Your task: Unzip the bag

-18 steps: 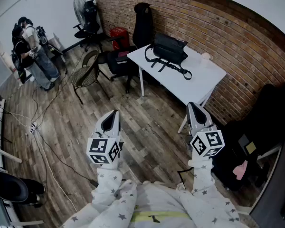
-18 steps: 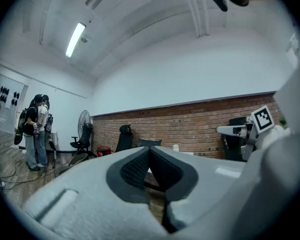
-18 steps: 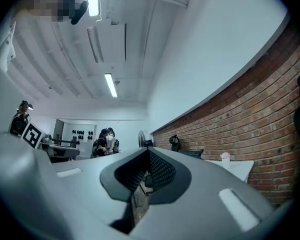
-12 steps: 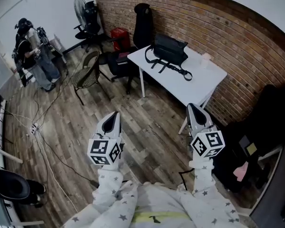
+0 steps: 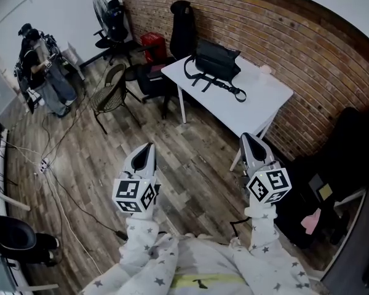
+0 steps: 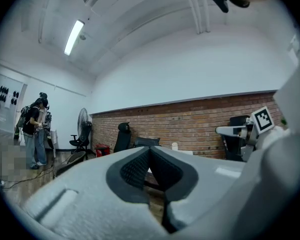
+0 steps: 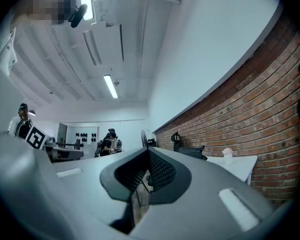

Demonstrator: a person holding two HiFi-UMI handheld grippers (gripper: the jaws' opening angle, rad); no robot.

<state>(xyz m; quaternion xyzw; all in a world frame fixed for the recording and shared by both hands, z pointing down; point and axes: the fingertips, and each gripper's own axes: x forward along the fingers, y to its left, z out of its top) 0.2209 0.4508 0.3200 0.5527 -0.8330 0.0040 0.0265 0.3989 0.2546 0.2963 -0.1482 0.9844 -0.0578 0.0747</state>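
Note:
A black bag [image 5: 217, 61] with loose straps lies on a white table [image 5: 261, 97] against the brick wall, far ahead of both grippers. In the right gripper view the bag [image 7: 190, 151] shows small on the table [image 7: 237, 165]. My left gripper [image 5: 148, 149] and my right gripper [image 5: 247, 139] are held out level over the wooden floor, well short of the table. Both are shut with nothing between their jaws. The left gripper [image 6: 150, 149] and the right gripper [image 7: 148, 151] show closed pads in their own views.
Black office chairs [image 5: 182, 20] and a wicker chair [image 5: 110, 94] stand left of the table. A red box [image 5: 154, 45] and a fan [image 5: 103, 6] sit by the wall. A person [image 5: 40, 66] stands far left. Cables [image 5: 55, 183] trail across the floor. Dark bags [image 5: 344, 158] lie at right.
The table and bag have shifted slightly up and left in the head view. Both grippers keep their places and stay shut.

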